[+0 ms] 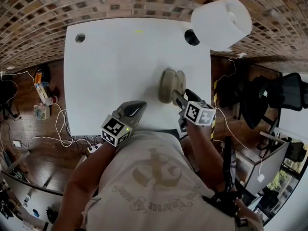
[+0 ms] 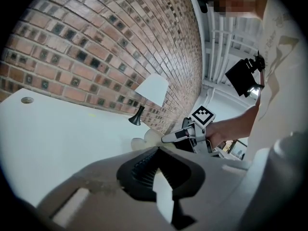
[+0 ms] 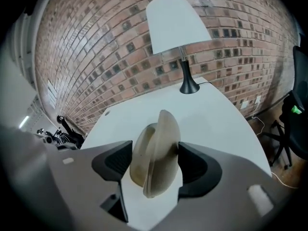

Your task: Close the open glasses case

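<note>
A beige clamshell glasses case [image 1: 171, 85] lies on the white table [image 1: 110, 71], right of the middle, its two halves standing slightly apart. My right gripper [image 1: 184, 96] is at the case's near end. In the right gripper view the case [image 3: 154, 153] sits between the wide-spread jaws of the right gripper [image 3: 154, 165]; the left pad is clear of it and the right pad is right beside its edge. My left gripper [image 1: 137, 106] rests near the table's front edge, left of the case, its jaws [image 2: 156, 150] together with nothing in them.
A white-shaded lamp [image 1: 221, 23] on a black base [image 1: 191, 37] stands at the table's far right corner. A cable hole [image 1: 80, 37] is at the far left corner. A brick wall runs behind. An office chair [image 1: 284, 95] stands right of the table; cables lie on the floor [image 1: 48, 129] at the left.
</note>
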A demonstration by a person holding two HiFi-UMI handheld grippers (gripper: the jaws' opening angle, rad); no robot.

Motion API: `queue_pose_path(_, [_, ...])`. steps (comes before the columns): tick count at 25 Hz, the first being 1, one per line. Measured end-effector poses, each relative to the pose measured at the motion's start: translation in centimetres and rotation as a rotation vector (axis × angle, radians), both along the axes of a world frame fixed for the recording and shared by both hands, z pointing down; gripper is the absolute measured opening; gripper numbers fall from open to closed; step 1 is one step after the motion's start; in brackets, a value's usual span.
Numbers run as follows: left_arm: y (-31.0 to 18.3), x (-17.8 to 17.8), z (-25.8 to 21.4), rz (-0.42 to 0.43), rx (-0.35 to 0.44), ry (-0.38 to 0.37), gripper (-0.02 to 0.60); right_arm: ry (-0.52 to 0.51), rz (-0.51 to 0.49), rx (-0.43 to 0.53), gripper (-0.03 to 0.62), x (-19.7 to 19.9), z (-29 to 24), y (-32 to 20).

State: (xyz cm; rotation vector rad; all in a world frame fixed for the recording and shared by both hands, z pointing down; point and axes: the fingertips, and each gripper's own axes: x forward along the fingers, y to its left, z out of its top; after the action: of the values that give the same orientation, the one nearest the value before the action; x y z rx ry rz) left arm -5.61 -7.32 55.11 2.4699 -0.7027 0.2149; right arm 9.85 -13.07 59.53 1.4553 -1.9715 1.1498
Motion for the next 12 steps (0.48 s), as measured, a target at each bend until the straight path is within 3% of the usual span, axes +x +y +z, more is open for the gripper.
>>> queue_pose_path(7, [0.1,0.1,0.2,0.010,-0.006,-0.003,0.005,-0.051,-0.089,0.041,0.301,-2.3,-0.6,0.0])
queue_pose_path(12, [-0.1,0.3,0.2,0.018,-0.008,-0.005,0.005,-0.112,-0.129,0.050,0.223,-3.9,-0.5,-0.5])
